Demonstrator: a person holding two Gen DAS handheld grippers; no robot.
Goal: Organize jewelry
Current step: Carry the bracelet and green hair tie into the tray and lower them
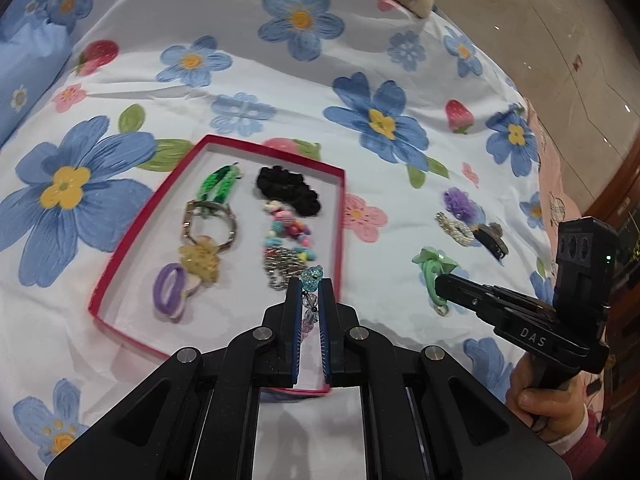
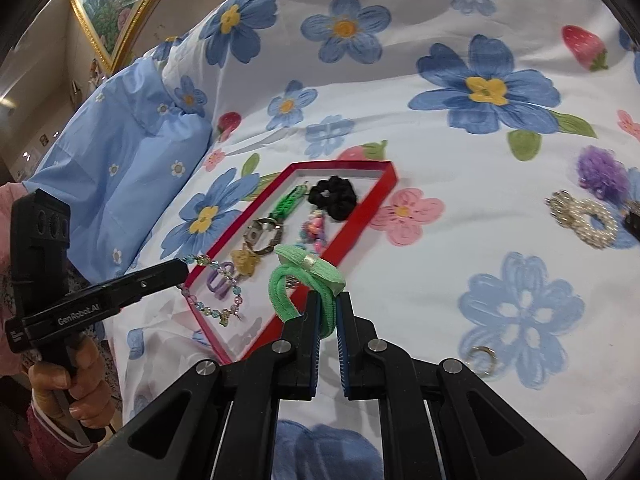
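Note:
A red-rimmed tray lies on the flowered bedspread, holding a black scrunchie, a green braided band, a watch, a yellow clip, a purple hair tie and beaded pieces. My left gripper is shut on a pastel bead bracelet that hangs over the tray's near end. My right gripper is shut on a green bow hair tie, just right of the tray.
On the bedspread right of the tray lie a purple pompom, a pearl scrunchie, a dark claw clip and a small gold ring. A blue pillow lies at the left. The bed edge and floor are at the right.

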